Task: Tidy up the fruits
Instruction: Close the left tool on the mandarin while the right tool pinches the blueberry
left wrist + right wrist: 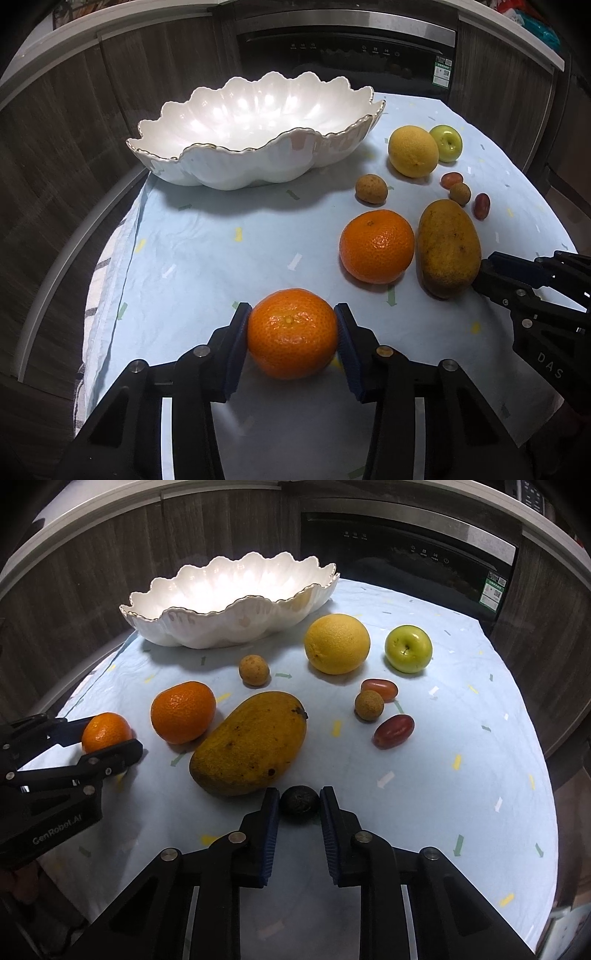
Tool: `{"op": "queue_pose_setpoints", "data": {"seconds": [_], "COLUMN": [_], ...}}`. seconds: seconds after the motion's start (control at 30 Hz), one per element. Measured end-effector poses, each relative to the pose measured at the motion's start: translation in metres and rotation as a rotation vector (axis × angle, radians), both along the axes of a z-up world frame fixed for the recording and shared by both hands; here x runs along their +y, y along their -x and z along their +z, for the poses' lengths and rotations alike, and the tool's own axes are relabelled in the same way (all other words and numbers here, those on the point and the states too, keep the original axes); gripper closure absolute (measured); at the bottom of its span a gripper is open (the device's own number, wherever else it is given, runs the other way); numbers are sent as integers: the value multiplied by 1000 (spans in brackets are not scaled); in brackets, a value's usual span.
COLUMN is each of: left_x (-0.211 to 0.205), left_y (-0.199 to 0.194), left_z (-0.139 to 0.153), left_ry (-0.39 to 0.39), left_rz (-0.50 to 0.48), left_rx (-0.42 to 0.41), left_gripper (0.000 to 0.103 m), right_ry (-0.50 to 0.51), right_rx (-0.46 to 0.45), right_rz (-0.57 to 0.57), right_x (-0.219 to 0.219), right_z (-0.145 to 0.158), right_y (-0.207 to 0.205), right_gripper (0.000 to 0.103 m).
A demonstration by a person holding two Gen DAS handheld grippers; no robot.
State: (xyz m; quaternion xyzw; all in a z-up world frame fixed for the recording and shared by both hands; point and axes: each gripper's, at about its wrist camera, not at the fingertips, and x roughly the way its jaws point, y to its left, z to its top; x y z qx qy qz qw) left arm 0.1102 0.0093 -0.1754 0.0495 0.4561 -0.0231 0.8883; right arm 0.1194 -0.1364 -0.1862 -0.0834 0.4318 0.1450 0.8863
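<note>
My left gripper (291,325) is shut on an orange tangerine (291,334) near the table's front left; the same gripper (107,738) and tangerine (105,731) show in the right wrist view. My right gripper (299,805) has its pads against a small dark round fruit (299,800) just in front of the mango (251,742). A white scalloped bowl (207,170) stands empty at the back left. A second tangerine (376,245), a yellow citrus (337,643) and a green apple (408,648) lie on the cloth.
Two small brown round fruits (253,669) (369,705) and two small red oval fruits (379,689) (393,730) lie among the bigger fruits. A light blue cloth (443,775) covers the round table. Dark cabinets and a black appliance (406,554) stand behind.
</note>
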Motion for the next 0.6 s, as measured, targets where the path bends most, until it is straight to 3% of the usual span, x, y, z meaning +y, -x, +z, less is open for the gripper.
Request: {"op": "queue_pose_setpoints", "data": {"seconds": [0.6], "left_x": [-1], "left_y": [7], "left_z": [21], "left_ry": [-11], "left_rz": [-5], "left_rx": [-64], "left_gripper": [60], "right_ry": [10], "right_rx": [-57], "right_rz": [-4], "right_x": [-1], "right_z": [23], "right_y": [10], "right_gripper": [80]}}
